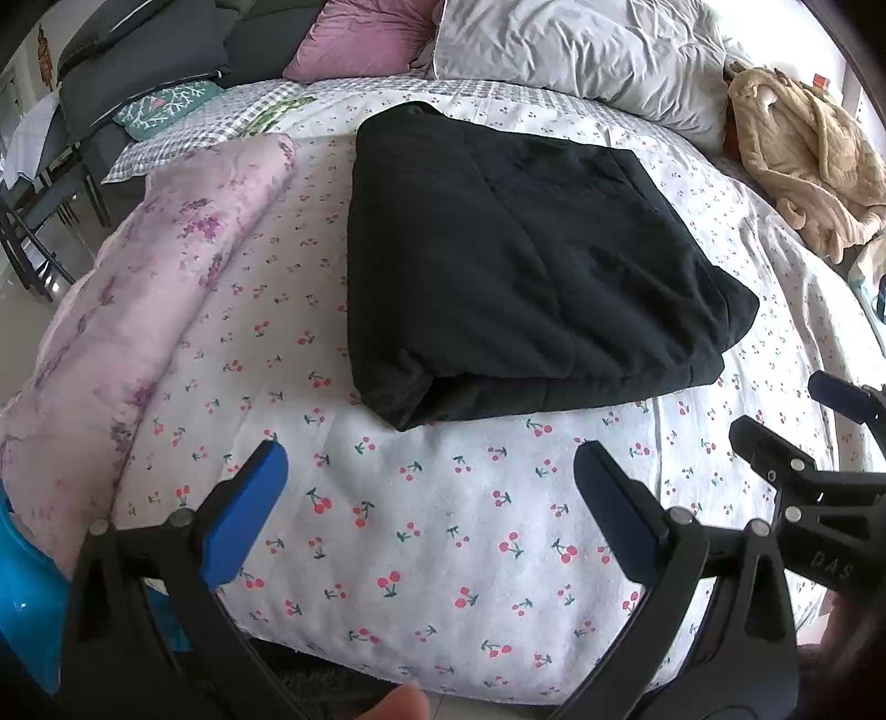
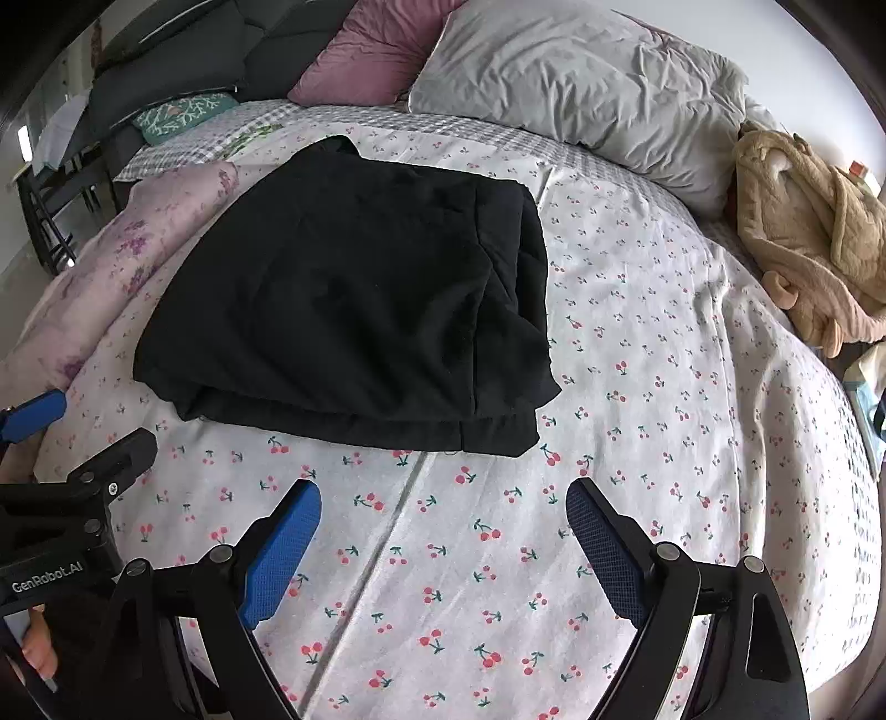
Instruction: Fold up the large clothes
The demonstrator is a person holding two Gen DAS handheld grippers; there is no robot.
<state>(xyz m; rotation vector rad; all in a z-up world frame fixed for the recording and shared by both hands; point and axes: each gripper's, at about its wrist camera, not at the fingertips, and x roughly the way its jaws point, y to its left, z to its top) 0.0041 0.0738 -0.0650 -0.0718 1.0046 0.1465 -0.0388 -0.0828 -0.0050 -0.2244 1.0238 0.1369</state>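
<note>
A black garment [image 1: 515, 271] lies folded into a thick rectangle on the cherry-print bed sheet [image 1: 443, 543]. It also shows in the right wrist view [image 2: 354, 299], on the sheet [image 2: 498, 554]. My left gripper [image 1: 432, 471] is open and empty, hovering over the sheet just short of the garment's near edge. My right gripper [image 2: 443, 509] is open and empty too, a little in front of the garment's near edge. Each gripper shows at the side of the other's view: the right one [image 1: 775, 421], the left one [image 2: 83, 426].
A rolled pink floral quilt [image 1: 127, 310] lies along the left side of the bed. A grey pillow [image 1: 581, 50] and a pink pillow [image 1: 360, 39] sit at the head. A beige plush robe [image 1: 803, 155] is heaped at the right. A chair [image 1: 33, 221] stands left of the bed.
</note>
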